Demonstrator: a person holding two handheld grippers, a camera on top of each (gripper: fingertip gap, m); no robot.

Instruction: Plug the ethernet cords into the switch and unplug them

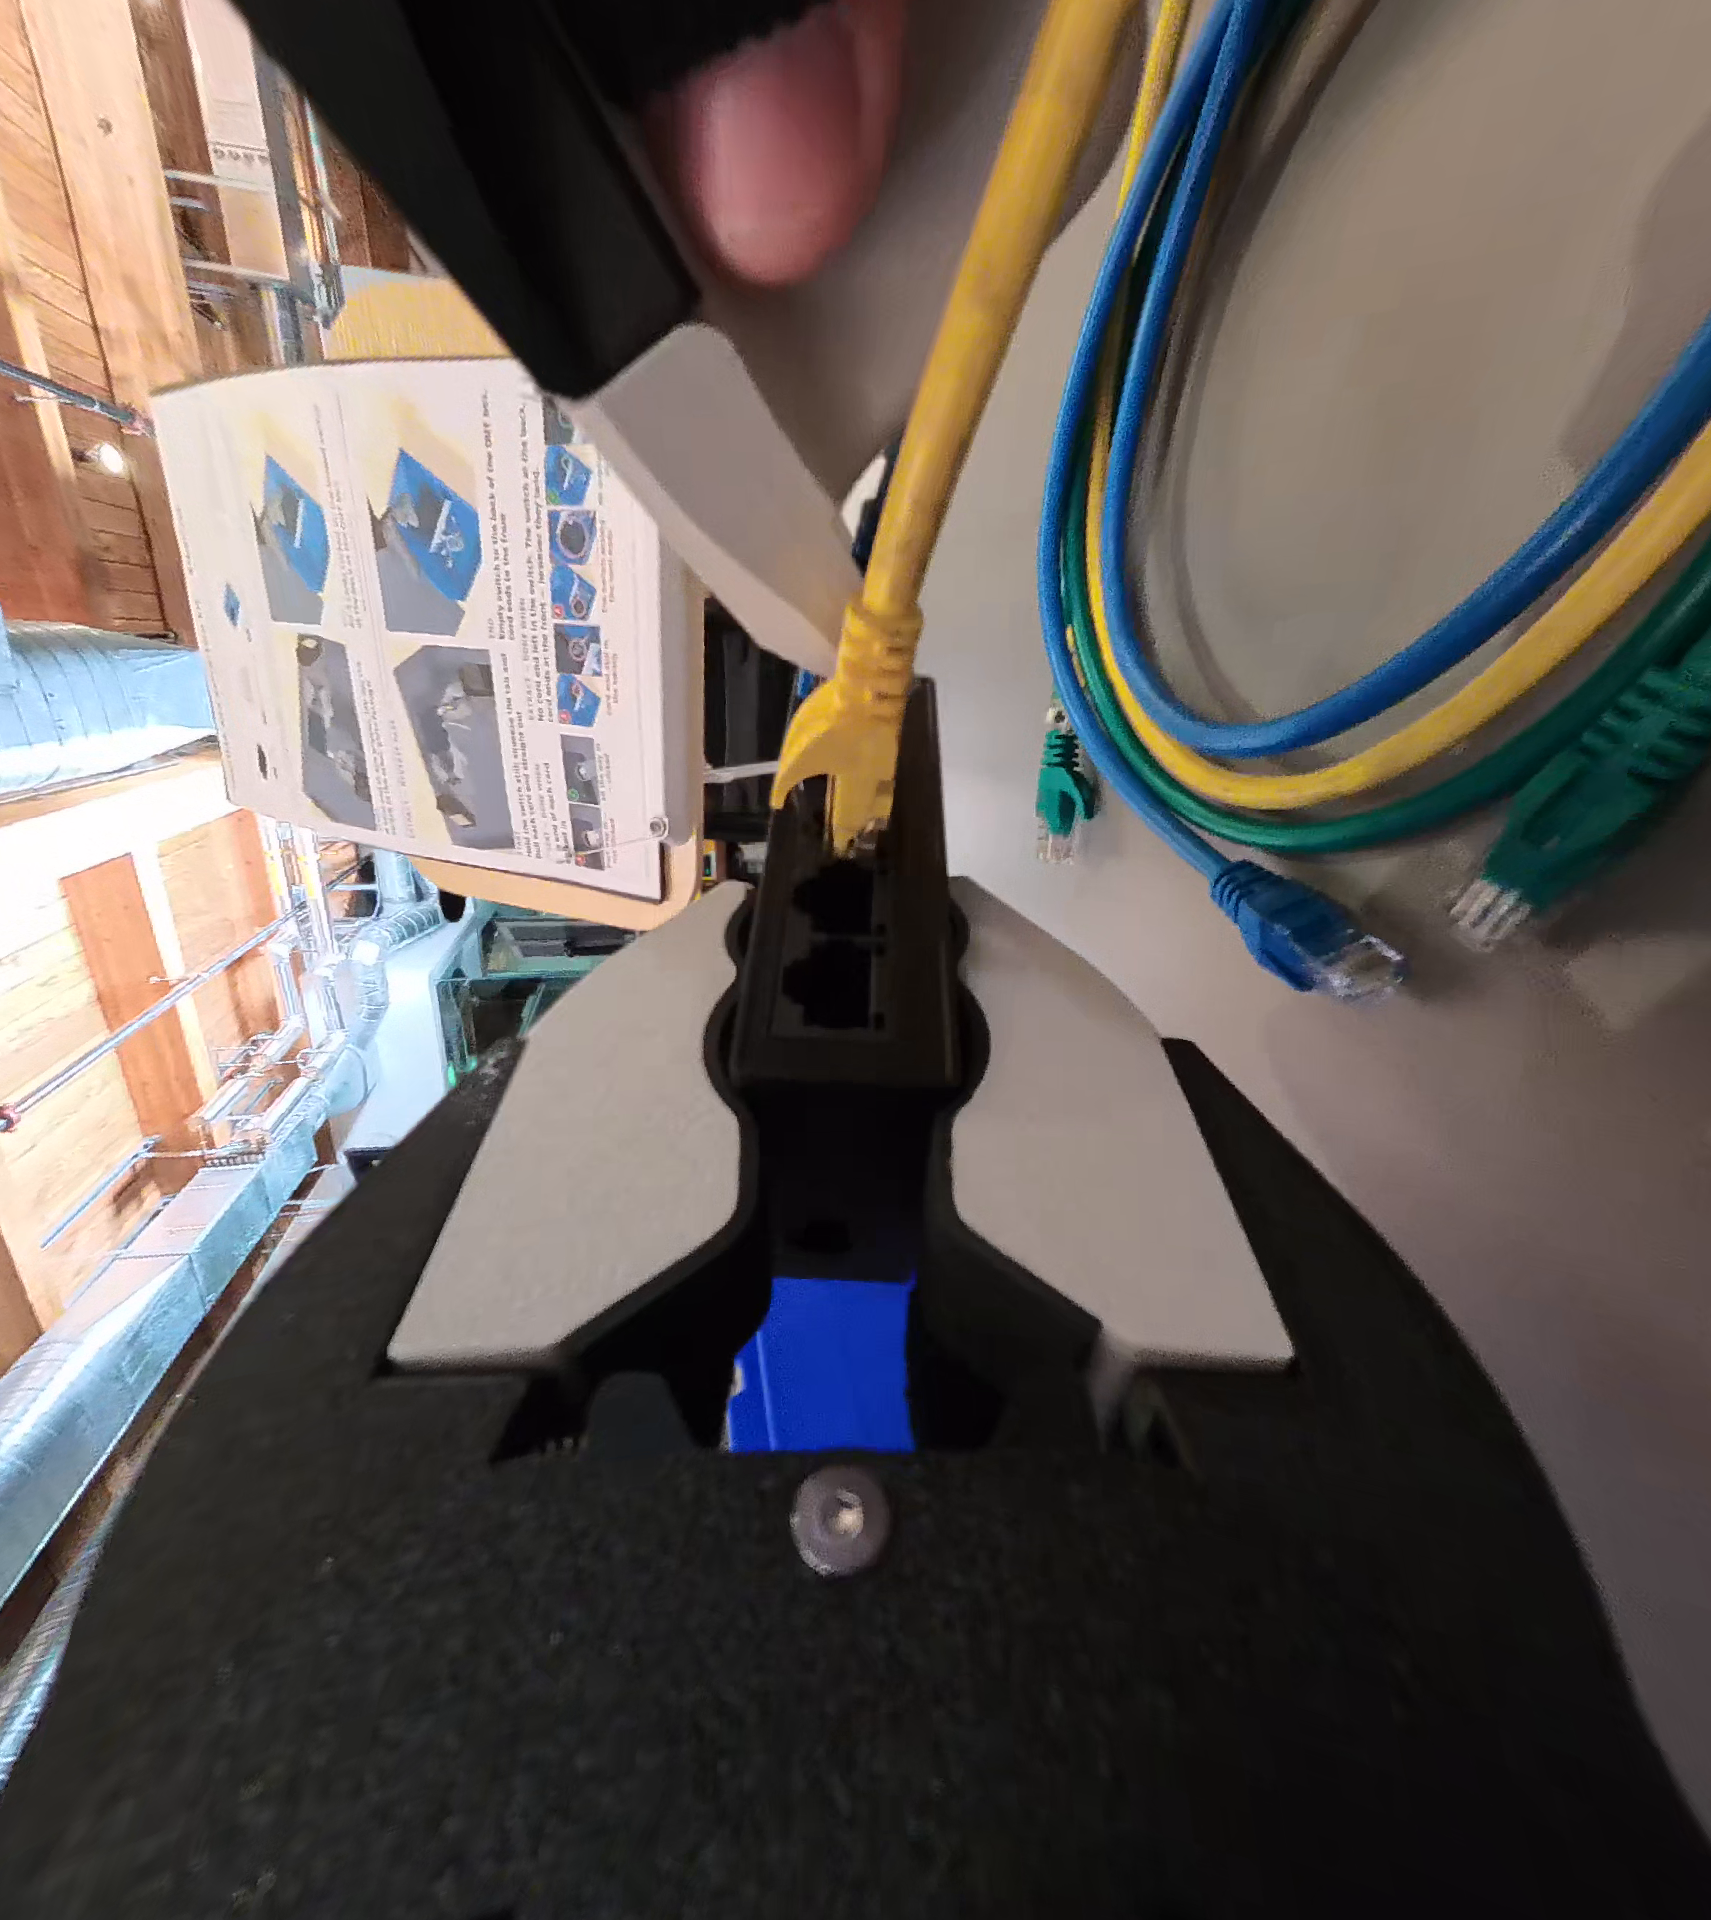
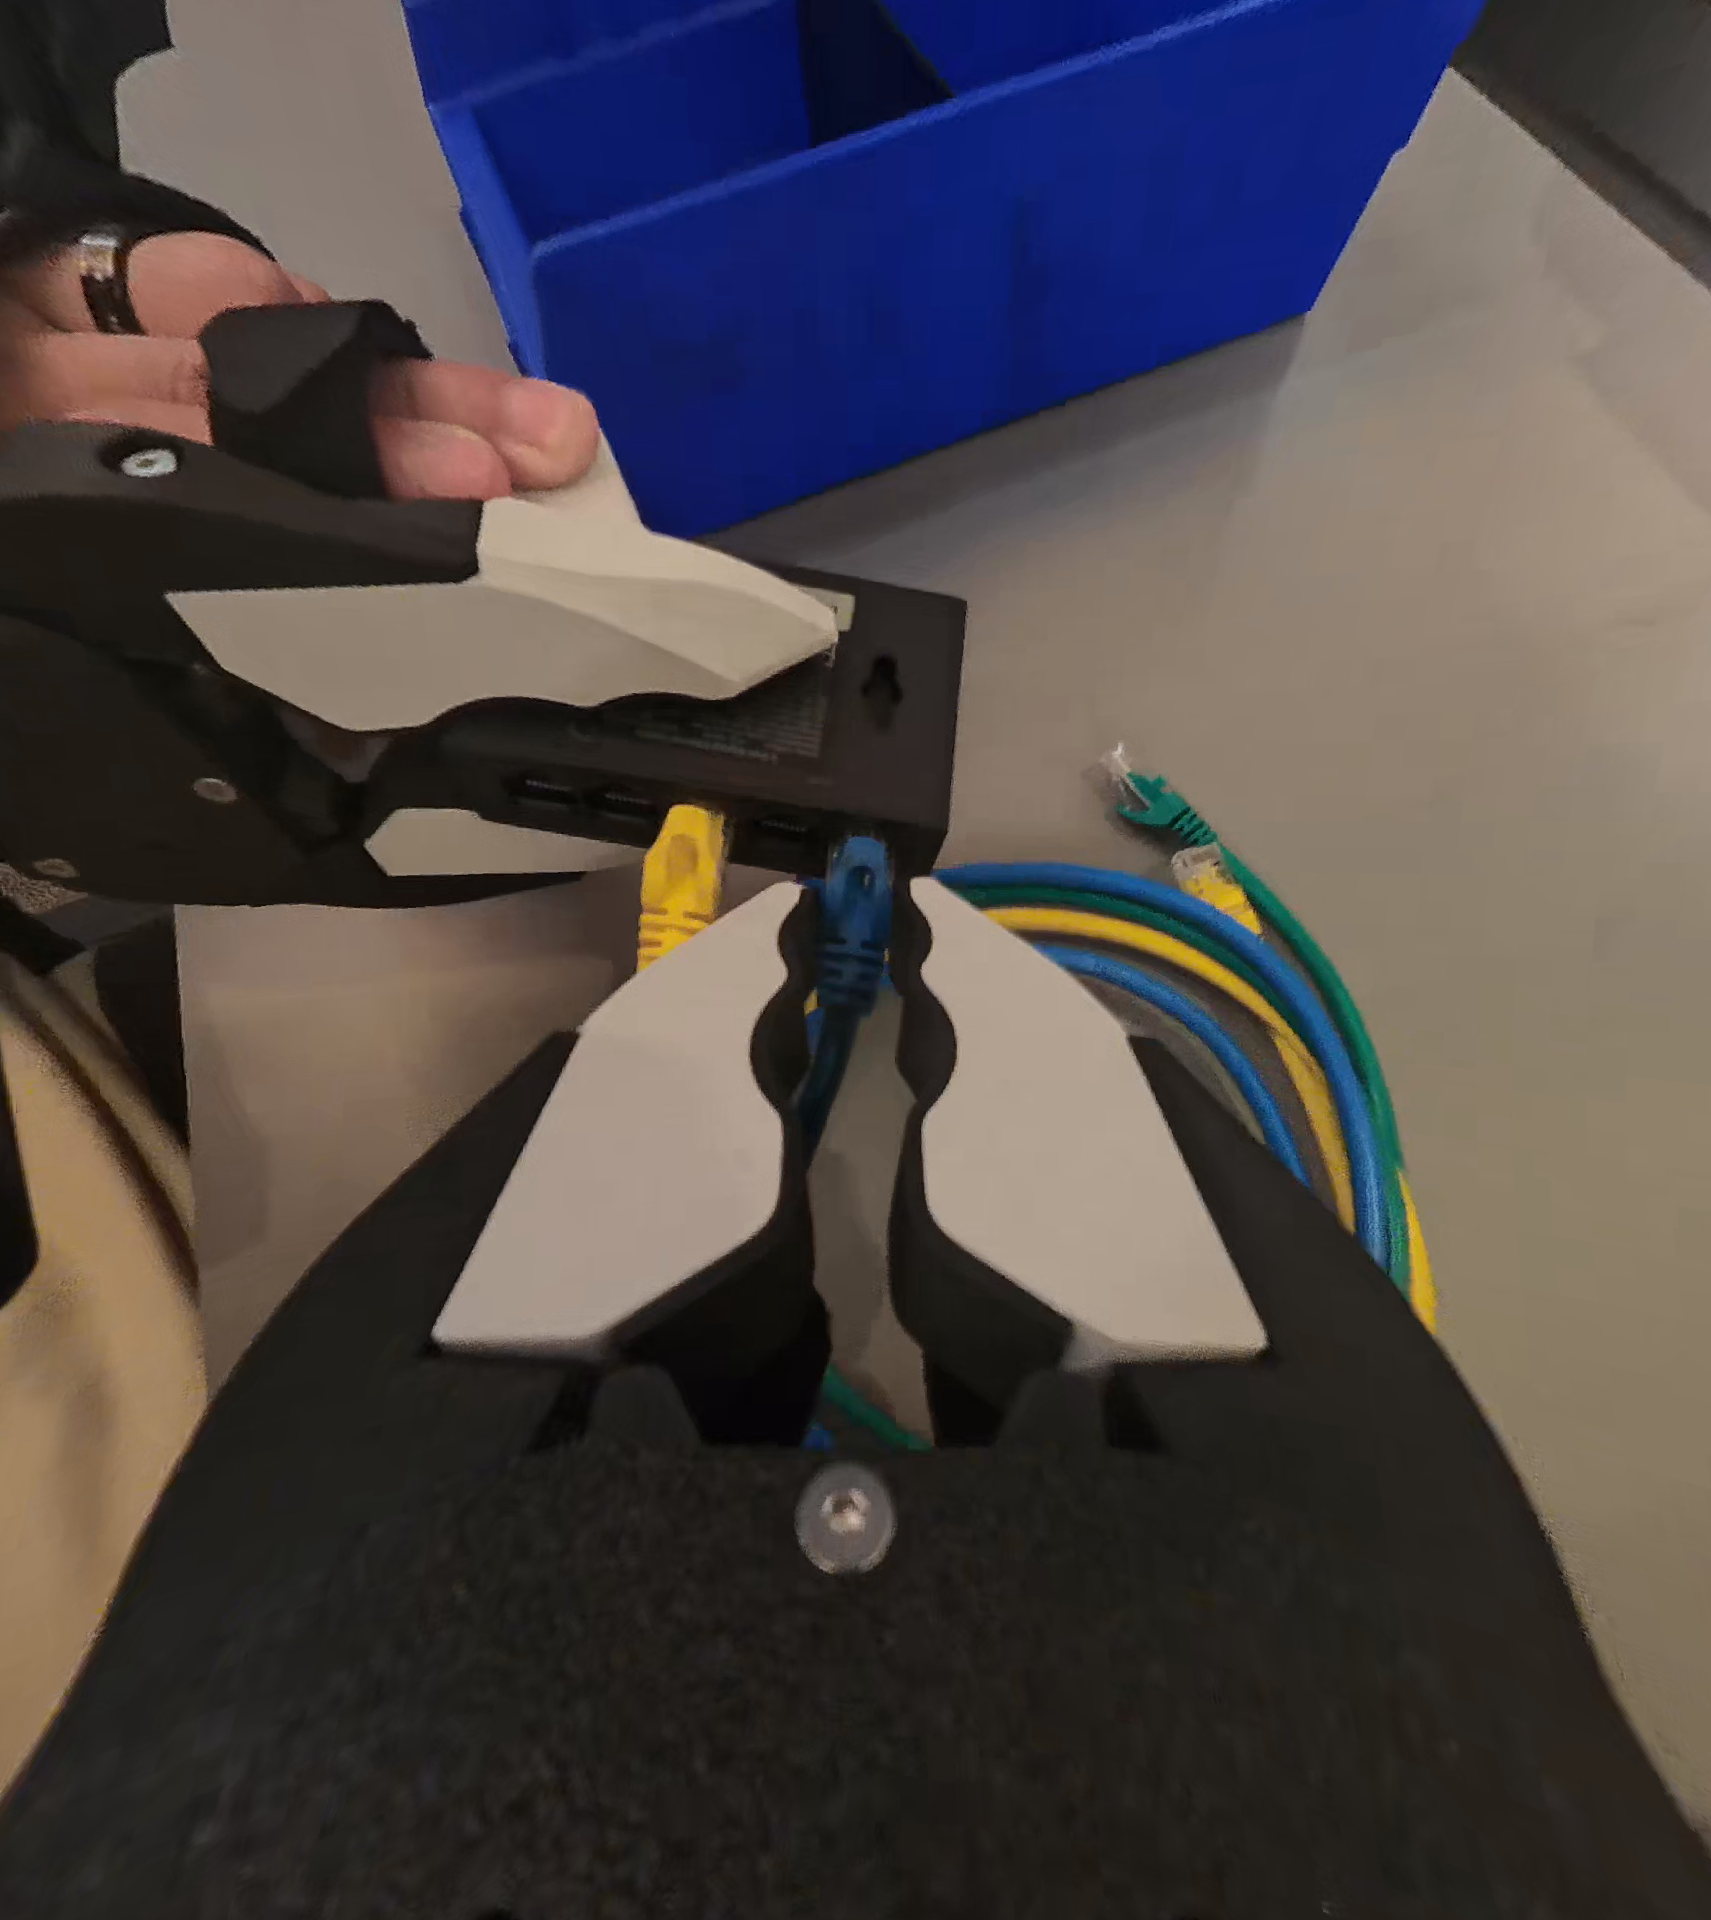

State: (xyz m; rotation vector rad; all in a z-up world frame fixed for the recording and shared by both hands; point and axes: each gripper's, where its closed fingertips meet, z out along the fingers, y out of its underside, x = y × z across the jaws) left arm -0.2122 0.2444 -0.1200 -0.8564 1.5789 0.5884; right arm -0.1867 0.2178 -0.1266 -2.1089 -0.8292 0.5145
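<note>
My left gripper (image 1: 846,914) is shut on the black switch (image 1: 846,997) and holds it a little above the grey table; it also shows in the right wrist view (image 2: 726,743), clamping the switch (image 2: 892,644) top and bottom. A yellow plug (image 2: 679,873) sits in a middle port and also shows in the left wrist view (image 1: 866,727). My right gripper (image 2: 851,894) is closed around the blue plug (image 2: 856,935), which sits in the end port. One of its grey fingers (image 1: 726,499) shows beside the yellow cord.
Loose blue, yellow and green cords (image 2: 1246,987) coil on the table right of the switch, with free plugs: green (image 2: 1157,805), yellow (image 2: 1209,878), blue (image 1: 1298,935). A blue bin (image 2: 934,312) stands behind the switch. A printed sheet (image 1: 435,623) stands farther off.
</note>
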